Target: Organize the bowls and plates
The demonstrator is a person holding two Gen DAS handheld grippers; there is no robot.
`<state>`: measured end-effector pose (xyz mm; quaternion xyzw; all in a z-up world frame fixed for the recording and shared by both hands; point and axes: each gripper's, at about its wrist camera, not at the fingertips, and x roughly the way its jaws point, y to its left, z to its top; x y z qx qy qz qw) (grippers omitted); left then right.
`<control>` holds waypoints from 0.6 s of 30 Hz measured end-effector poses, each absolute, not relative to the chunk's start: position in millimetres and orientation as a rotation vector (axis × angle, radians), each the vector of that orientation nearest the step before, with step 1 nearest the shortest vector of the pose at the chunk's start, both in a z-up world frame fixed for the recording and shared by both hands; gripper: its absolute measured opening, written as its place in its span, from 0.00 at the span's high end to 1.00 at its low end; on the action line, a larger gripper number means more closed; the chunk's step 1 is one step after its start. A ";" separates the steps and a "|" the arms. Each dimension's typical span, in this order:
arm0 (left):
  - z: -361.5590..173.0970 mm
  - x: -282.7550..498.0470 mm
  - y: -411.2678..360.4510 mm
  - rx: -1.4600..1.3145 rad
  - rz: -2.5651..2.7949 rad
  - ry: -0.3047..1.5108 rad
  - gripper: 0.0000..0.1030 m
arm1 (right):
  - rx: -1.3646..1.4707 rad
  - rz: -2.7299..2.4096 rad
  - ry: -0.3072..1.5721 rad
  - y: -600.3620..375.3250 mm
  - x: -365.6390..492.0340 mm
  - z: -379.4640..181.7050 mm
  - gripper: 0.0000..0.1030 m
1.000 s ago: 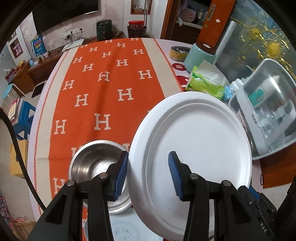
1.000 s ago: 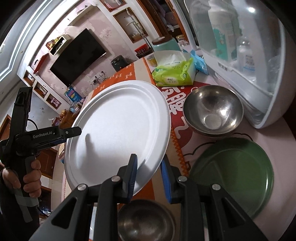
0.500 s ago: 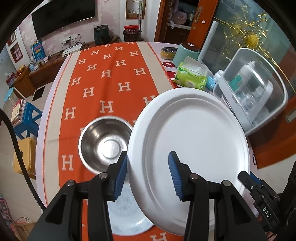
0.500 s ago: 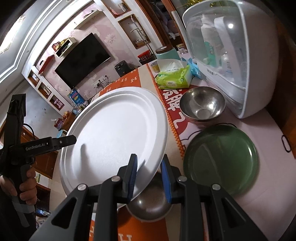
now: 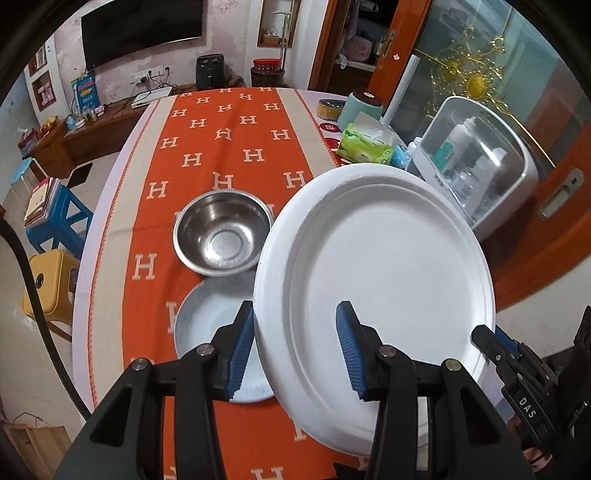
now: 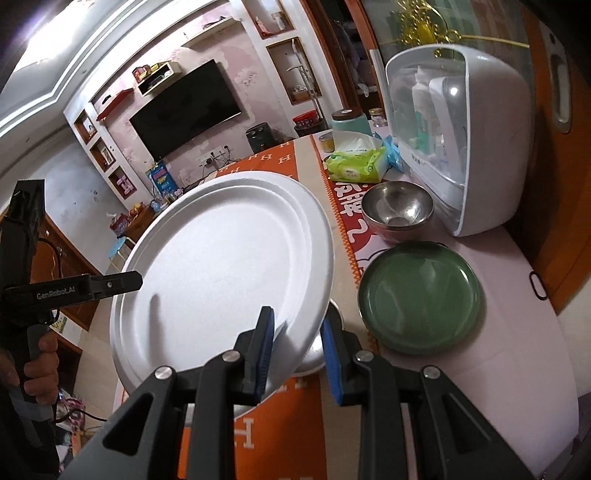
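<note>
White plate (image 5: 384, 273) tilted above table, rim pinched by right gripper (image 6: 297, 349); left gripper (image 5: 295, 345) spread wide around its edge.

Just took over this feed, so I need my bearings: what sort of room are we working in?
Likely a home living and dining room: a wall-mounted TV, a table under an orange cloth with a steel bowl, and a tissue pack.
</note>
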<state>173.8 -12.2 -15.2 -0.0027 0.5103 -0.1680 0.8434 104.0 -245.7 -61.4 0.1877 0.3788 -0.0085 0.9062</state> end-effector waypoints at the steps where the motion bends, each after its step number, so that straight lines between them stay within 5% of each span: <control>1: -13.7 165.3 -8.6 -0.007 -0.360 1.070 0.58 | 0.381 -0.018 0.781 -242.4 99.0 -59.9 0.75; 18: -27.6 47.0 18.1 0.017 -0.386 0.995 0.58 | 0.264 -0.081 0.802 -202.4 21.4 -52.7 0.73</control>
